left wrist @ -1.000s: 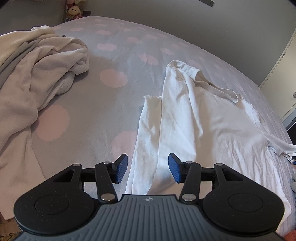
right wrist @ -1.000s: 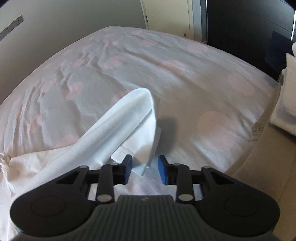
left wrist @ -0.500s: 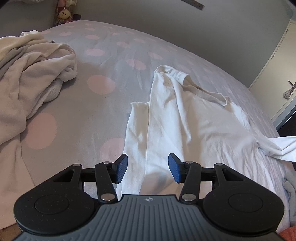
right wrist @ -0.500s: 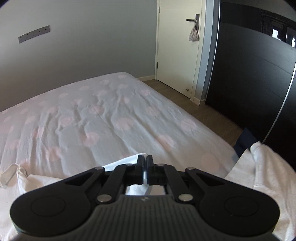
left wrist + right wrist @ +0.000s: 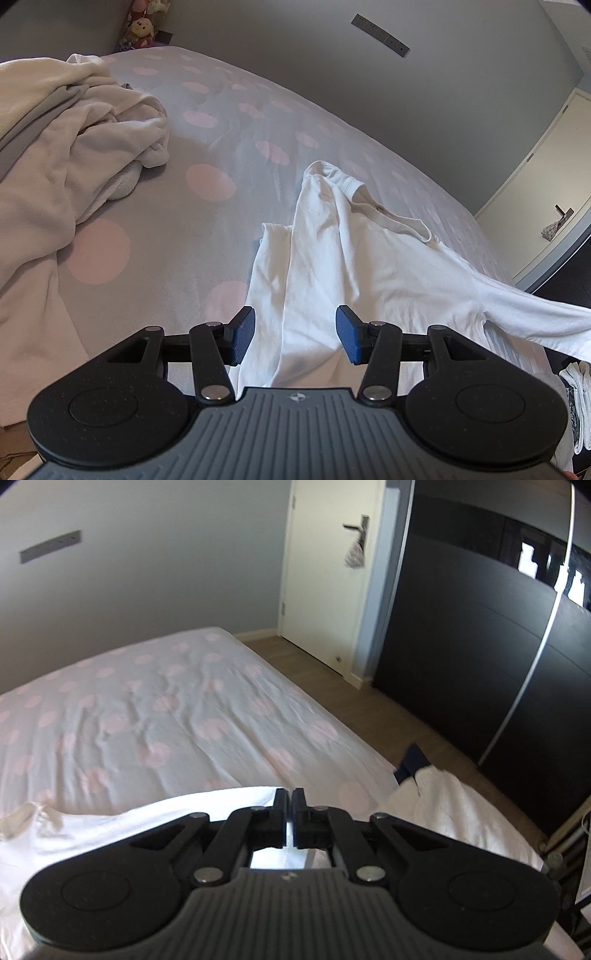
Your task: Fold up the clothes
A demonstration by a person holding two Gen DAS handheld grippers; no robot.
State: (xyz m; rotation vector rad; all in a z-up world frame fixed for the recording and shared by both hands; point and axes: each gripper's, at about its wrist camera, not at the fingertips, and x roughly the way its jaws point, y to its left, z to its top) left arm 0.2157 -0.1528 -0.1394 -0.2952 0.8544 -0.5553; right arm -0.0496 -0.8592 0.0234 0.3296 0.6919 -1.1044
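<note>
Shirt (image 5: 354, 266), white, one, lies spread on the bed (image 5: 207, 229), long axis running from the near edge toward the far edge, collar end away from the left wrist camera. One side is folded in over the body; the other sleeve (image 5: 535, 314) stretches off to the right, lifted off the bed.

Left to right in the left wrist view: one heap of cream clothes (image 5: 62, 155) at the bed's left edge, well apart from the shirt; then bare sheet; then the shirt at mid-bed.

Left gripper (image 5: 293, 334): jaws wide apart, holding nothing, hovering above the shirt's near hem.

Right gripper (image 5: 290, 810): jaws pressed together with white fabric of the sleeve (image 5: 155, 816) pinched between them, near the bed's right edge.

Further white laundry (image 5: 454, 805) lies at the bed's near right corner.

Surface: grey sheet with pink dots, lightly wrinkled. Room: grey wall, one white door (image 5: 325, 572) with something hanging from its handle, dark wardrobe (image 5: 480, 635), wood floor (image 5: 369, 698). One soft toy (image 5: 142, 27) beyond the far left corner.
</note>
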